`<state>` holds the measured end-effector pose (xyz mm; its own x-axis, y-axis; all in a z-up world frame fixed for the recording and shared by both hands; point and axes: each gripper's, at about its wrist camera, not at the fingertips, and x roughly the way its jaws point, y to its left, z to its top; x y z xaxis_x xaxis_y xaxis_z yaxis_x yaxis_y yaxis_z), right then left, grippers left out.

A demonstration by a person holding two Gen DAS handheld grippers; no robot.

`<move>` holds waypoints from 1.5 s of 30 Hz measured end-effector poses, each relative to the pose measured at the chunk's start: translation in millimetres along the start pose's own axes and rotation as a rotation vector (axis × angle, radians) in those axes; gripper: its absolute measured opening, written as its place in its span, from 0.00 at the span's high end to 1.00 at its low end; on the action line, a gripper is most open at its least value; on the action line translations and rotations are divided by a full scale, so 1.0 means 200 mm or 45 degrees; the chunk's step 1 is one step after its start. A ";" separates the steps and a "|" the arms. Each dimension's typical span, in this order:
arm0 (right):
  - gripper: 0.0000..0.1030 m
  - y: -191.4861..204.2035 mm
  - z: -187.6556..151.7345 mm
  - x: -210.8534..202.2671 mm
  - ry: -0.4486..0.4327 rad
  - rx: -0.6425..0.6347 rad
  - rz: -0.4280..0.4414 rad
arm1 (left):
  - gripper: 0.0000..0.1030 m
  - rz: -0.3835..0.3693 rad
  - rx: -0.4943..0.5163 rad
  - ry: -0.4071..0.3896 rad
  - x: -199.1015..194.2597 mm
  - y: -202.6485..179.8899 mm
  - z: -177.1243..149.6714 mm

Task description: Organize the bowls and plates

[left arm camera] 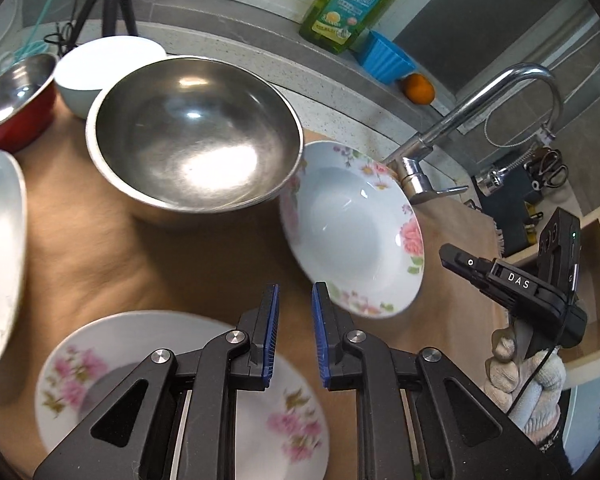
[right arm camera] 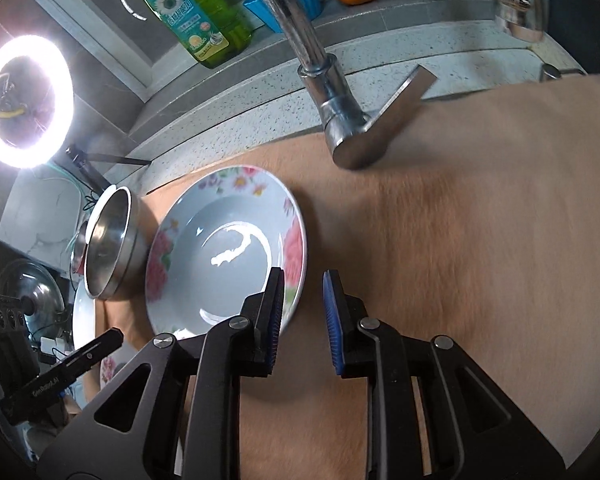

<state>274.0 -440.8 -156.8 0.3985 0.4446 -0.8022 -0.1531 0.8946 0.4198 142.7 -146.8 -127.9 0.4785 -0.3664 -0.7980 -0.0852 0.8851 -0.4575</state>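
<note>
steel bowl point(left arm camera: 194, 136) rim touches floral plate point(left arm camera: 354, 226); both hand-held grippers slightly spread, empty.

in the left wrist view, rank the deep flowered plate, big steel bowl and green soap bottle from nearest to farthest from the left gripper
1. Deep flowered plate, just ahead right of the left gripper.
2. Big steel bowl, farther ahead, slightly left.
3. Green soap bottle, up on the back ledge.

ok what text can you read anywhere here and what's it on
"DAS": white letters on the right gripper body, seen from the left wrist.
"GenRobot.AI": seems to read so, small print on the left gripper body, seen from the right wrist.
Soap bottle label: daisy picture and print, too small and blurred to read.
Plates and bowls: no text.
</note>
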 end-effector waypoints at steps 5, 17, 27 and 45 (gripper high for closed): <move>0.76 0.00 0.07 0.07 0.018 -0.028 -0.004 | 0.85 0.033 -0.013 -0.006 0.07 -0.04 0.04; 0.75 -0.01 0.14 0.19 0.061 -0.084 0.003 | 0.85 0.095 -0.040 -0.004 0.14 -0.04 0.09; 0.76 -0.01 0.16 0.26 0.097 -0.090 0.039 | 0.85 0.113 -0.018 -0.013 0.17 -0.06 0.12; 0.89 0.02 0.14 0.25 0.131 -0.126 0.071 | 0.86 0.076 -0.010 0.012 0.20 -0.04 0.12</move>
<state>318.9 -416.3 -182.3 0.2927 0.4911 -0.8205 -0.2630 0.8663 0.4247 184.1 -162.5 -147.2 0.4640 -0.3160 -0.8276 -0.1203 0.9031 -0.4123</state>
